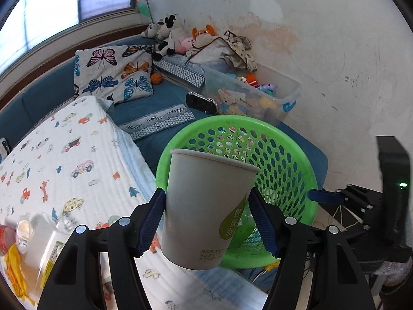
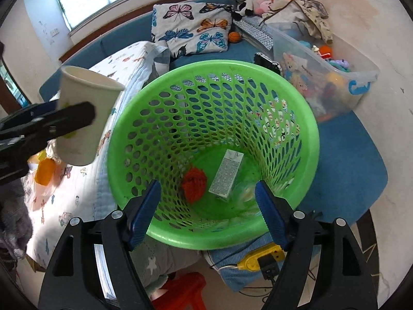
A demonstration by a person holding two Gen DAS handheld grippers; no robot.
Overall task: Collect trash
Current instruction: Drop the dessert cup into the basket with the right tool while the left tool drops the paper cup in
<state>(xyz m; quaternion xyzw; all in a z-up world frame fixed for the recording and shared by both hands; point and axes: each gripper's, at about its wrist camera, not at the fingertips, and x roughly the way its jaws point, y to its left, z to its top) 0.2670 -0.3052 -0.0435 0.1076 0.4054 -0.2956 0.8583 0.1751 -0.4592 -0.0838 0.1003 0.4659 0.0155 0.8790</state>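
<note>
Left tool [image 1: 207, 222] is clamped on a white paper cup [image 1: 204, 206], blue pads pressed to both sides of its wall, cup upright with a slight tilt and carried above the edge of the bed [image 1: 64, 160], just beside the green basket [image 1: 291, 155]; in the right wrist view the same cup [image 2: 82, 113] hangs left of the basket rim [image 2: 211, 64], apart from it. Right tool [image 2: 206, 206] stands wide open over the basket mouth, nothing gripped, pads touching nothing. Inside the basket lie a white carton [image 2: 227, 175], a red crumpled item [image 2: 193, 183] and a clear, blurred piece of wrapping [image 2: 245, 191]. Further litter [image 1: 23, 240] lies on the printed quilt at lower left, blurred. A clear toy bin [image 1: 258, 95] sits behind the basket
</note>
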